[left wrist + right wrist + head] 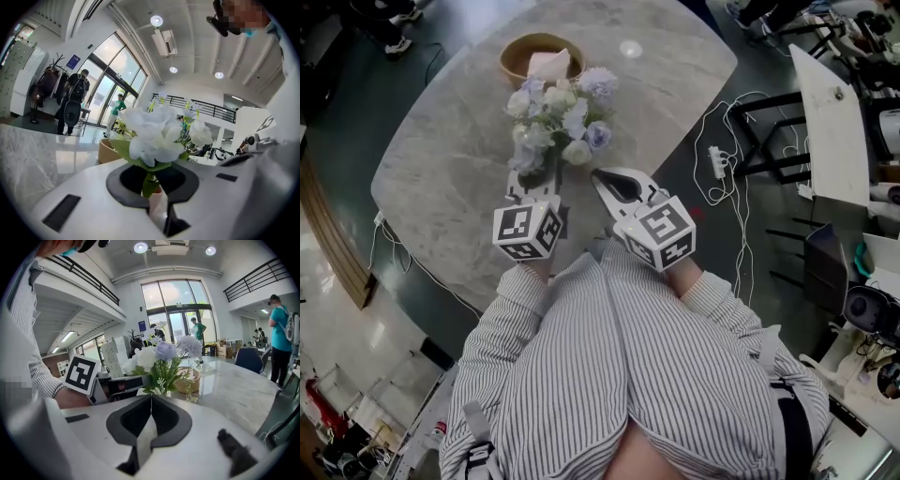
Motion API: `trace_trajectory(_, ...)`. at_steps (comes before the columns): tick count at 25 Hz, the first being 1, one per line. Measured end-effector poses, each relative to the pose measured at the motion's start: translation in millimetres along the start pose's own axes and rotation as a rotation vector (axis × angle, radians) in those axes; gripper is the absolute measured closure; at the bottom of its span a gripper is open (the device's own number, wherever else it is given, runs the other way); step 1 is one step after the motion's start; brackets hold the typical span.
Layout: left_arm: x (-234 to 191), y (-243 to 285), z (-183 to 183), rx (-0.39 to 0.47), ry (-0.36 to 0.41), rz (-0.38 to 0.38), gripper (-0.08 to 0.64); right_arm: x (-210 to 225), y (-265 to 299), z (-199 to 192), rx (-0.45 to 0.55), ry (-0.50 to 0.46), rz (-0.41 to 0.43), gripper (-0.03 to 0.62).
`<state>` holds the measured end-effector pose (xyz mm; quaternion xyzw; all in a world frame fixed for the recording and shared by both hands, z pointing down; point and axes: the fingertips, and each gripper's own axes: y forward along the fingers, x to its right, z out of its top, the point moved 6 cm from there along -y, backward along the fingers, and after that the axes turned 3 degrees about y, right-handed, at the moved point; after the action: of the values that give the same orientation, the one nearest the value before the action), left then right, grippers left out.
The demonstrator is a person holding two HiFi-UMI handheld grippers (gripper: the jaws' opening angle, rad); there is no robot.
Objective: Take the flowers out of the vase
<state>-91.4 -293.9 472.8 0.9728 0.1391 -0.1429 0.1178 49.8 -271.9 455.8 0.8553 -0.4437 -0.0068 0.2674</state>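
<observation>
A bunch of white, lilac and blue flowers [558, 122] stands on the round marble table [441, 178]; the blooms hide the vase under them. My left gripper [534, 187] reaches into the bunch's near base. In the left gripper view a white flower [157, 133] fills the middle, and its green stem [150, 180] runs down into the nearly closed jaws of the left gripper [152, 190], which is shut on it. My right gripper [605, 178] sits just right of the bunch, apart from it. The right gripper [151, 399] is shut and empty, with the bunch [161, 362] beyond its tips.
A wooden bowl [541, 56] with a pale pink thing in it stands behind the flowers. A power strip and cables [717, 161] lie on the dark floor to the right, next to a black frame and a white tabletop [834, 122]. People stand far off by the glass doors.
</observation>
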Motion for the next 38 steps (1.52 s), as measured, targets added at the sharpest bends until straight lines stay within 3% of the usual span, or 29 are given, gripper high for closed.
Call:
trace_trajectory(6,2.1,-2.1,-0.3,-0.006,0.003,-0.020,0.515,-2.3,-2.8,-1.1,0.005,0.002,-0.007,0.577)
trace_trajectory(21,8.3,-4.6,3.7,0.008,-0.076,-0.081,0.526,-5.1,-10.6,-0.4,0.018,0.001,-0.027,0.577)
trace_trajectory(33,13.8,-10.9,16.2,0.081,-0.150,-0.095,0.529,-6.5,-16.9,6.5,0.060,-0.009,-0.031,0.577)
trace_trajectory(38,16.5,-15.0,21.1,0.108,-0.144,-0.090,0.529,-4.9,-22.0,10.1,0.080,-0.014,-0.033,0.577)
